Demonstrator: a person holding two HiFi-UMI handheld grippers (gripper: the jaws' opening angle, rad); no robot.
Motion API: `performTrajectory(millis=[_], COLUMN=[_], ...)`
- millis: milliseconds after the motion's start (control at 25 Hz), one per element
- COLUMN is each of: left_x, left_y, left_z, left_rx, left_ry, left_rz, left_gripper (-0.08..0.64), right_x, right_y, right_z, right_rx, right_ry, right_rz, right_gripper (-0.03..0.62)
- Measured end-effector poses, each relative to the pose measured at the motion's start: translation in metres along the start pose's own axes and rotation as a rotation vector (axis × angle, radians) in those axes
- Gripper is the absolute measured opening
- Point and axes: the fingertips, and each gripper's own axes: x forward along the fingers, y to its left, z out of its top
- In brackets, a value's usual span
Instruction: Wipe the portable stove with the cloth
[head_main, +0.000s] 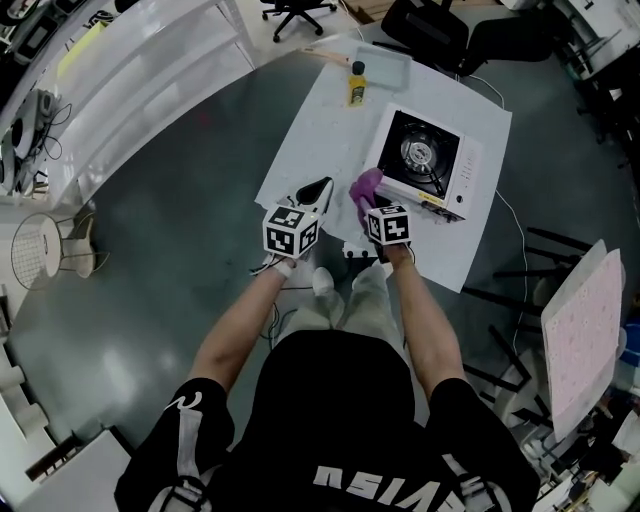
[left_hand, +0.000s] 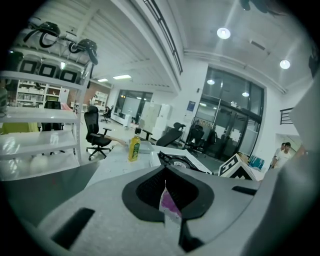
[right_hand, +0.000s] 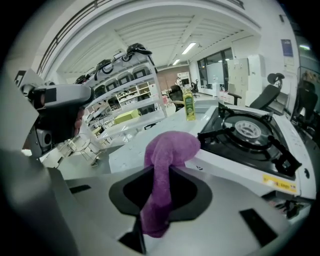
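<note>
Over the near edge of the white table (head_main: 330, 120), a person holds two tongs. The right tongs (right_hand: 159, 186) are clamped on the one purple cloth (right_hand: 167, 150). Its bunched end pokes out just beside the near left corner of the stove (right_hand: 250, 135) (touching or not, no view settles). The left tongs (left_hand: 167, 194) are closed and carry no cloth, with only a thin pale sliver showing where the jaws meet.

The wipe looks about to begin rather than under way. It would likely go best with the grip kept firm and the bunched end pressed flat on the white surround. Strokes should run along the edges, skirting the black pan supports, where the fabric could snag. The free tongs might brace the stove's side, since a light stove may slide.

One stove sits along the table's right edge. Farther back stands one yellow bottle (head_main: 356, 84), and at the far edge lies one shallow tray (head_main: 385, 68).
</note>
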Motion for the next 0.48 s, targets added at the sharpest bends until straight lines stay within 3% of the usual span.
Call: performTrajectory(millis=[200,480], left_x=[0.009,0.045], left_y=[0.002,-0.008], left_z=[0.002,0.033], left_rx=[-0.016,-0.004], left_ry=[-0.002,-0.029], left_rz=[0.011,0.007], left_gripper=[0.009,0.009], right_x=[-0.004,-0.032], right_y=[0.004,-0.014], right_z=[0.017,0.094], right_rx=[-0.026,-0.064], right_ry=[-0.022,-0.158], right_rz=[0.026,0.047], right_gripper=[0.077,0.077])
